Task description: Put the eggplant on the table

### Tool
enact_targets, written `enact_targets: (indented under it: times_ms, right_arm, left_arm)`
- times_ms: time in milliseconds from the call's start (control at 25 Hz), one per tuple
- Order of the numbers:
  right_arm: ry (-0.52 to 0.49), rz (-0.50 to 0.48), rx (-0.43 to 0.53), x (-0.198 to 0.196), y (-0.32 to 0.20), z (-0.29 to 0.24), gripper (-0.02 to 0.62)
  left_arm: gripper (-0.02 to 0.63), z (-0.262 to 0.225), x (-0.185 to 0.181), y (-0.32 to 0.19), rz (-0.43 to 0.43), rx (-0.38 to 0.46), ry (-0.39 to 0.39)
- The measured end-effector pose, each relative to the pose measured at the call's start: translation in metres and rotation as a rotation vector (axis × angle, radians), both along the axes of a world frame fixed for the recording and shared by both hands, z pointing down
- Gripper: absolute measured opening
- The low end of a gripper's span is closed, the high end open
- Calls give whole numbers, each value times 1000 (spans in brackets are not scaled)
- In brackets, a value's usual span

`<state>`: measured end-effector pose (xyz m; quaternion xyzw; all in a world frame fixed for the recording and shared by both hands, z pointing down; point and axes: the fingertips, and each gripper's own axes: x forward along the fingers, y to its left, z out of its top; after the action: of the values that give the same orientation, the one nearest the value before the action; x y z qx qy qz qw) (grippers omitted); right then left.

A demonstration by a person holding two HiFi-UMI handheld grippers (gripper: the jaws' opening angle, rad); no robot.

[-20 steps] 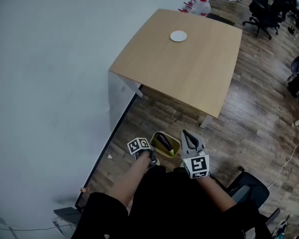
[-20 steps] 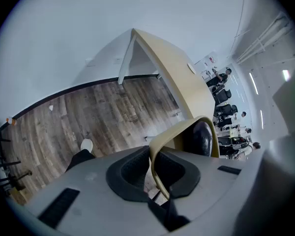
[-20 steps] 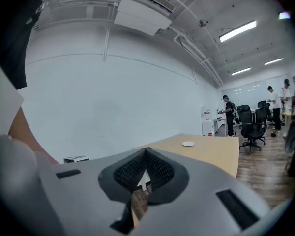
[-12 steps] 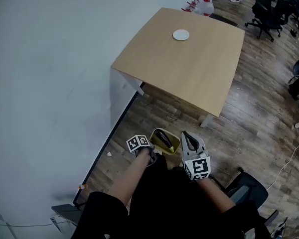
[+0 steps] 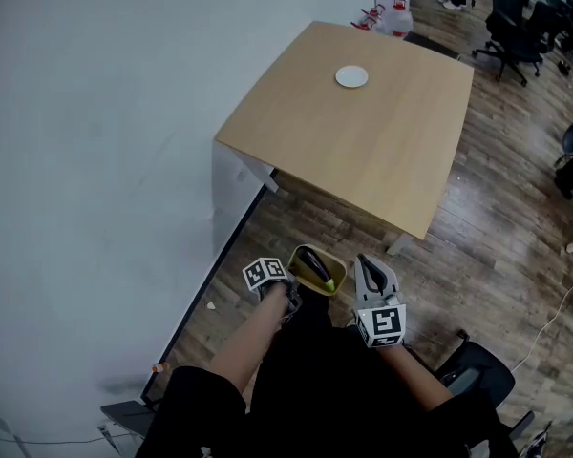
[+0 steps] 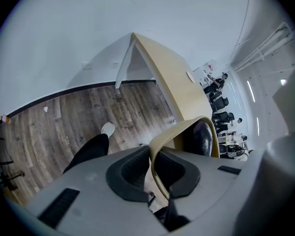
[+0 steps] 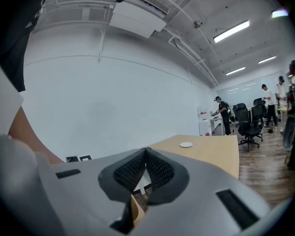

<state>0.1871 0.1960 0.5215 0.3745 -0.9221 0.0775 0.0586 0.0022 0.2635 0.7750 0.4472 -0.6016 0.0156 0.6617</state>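
Observation:
A dark eggplant (image 5: 314,267) with a green end lies in a small yellow bowl (image 5: 330,261), carried above the wood floor. My left gripper (image 5: 291,294) is shut on the bowl's near rim. In the left gripper view the jaws (image 6: 151,157) pinch the tan rim (image 6: 179,128), and the eggplant (image 6: 203,138) shows inside. My right gripper (image 5: 367,267) hangs just right of the bowl, shut and empty; its pads (image 7: 146,154) meet. The wooden table (image 5: 363,136) stands ahead, with a white plate (image 5: 351,76) on it.
A white wall runs along the left. Black office chairs (image 5: 516,27) stand at the far right, and another chair (image 5: 477,370) is close behind me on the right. Bottles (image 5: 392,12) stand past the table. People (image 7: 280,102) work in the distance.
The table has slid slightly down and right in the head view. The bowl stays in my left gripper, and my right gripper has shifted a little to the right.

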Motion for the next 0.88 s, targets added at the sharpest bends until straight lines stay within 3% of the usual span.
enact_targets:
  times_ms: [480, 880]
  right_arm:
    - [93, 35, -47, -63, -124, 20, 60]
    - [148, 79, -76, -151, -237, 31, 60]
  left_arm:
    - [32, 20, -52, -139, 77, -17, 58]
    - [32, 17, -144, -243, 88, -24, 89]
